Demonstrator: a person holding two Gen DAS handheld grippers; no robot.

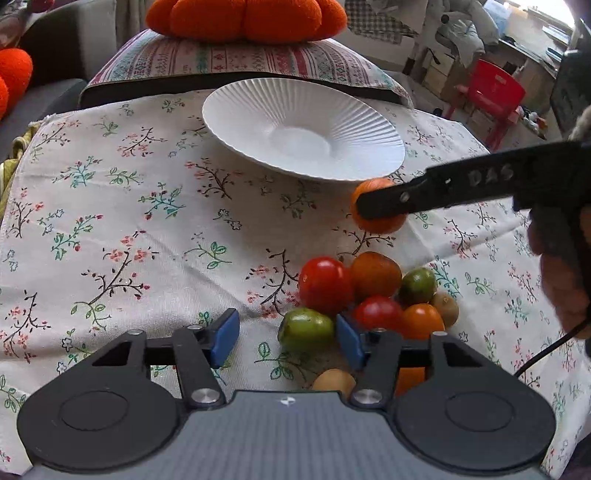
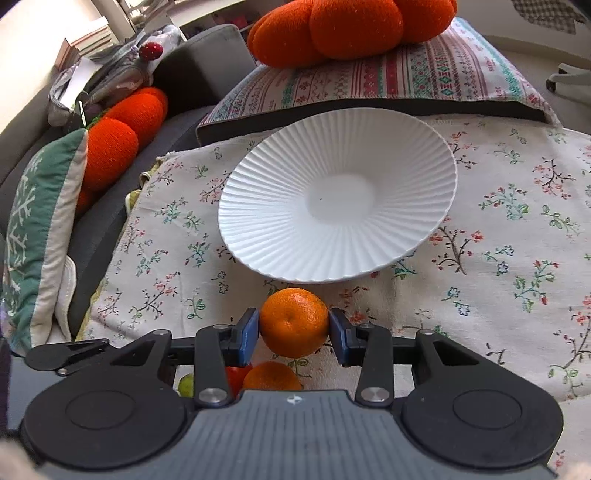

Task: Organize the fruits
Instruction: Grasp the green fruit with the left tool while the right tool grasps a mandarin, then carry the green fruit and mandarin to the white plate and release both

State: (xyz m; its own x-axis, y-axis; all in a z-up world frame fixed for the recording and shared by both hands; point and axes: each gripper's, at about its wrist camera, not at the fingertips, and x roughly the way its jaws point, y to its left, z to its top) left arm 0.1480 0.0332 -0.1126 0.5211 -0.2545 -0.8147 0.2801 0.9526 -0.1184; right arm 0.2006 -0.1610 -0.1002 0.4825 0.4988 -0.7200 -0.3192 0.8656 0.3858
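On the flowered cloth lies a mandarin orange just in front of the white ribbed plate, and my right gripper is shut on it, both blue pads pressing its sides. In the left wrist view the same orange shows behind that gripper's black finger, near the plate. My left gripper is open over a pile of fruit: a green fruit sits between its pads, close to the right one, with a gap to the left one. Red tomatoes, oranges and a kiwi lie beside it.
An orange pumpkin cushion rests on a striped pillow behind the plate. More cushions crowd a grey sofa at left. A red chair stands far right. A hand holds the right gripper.
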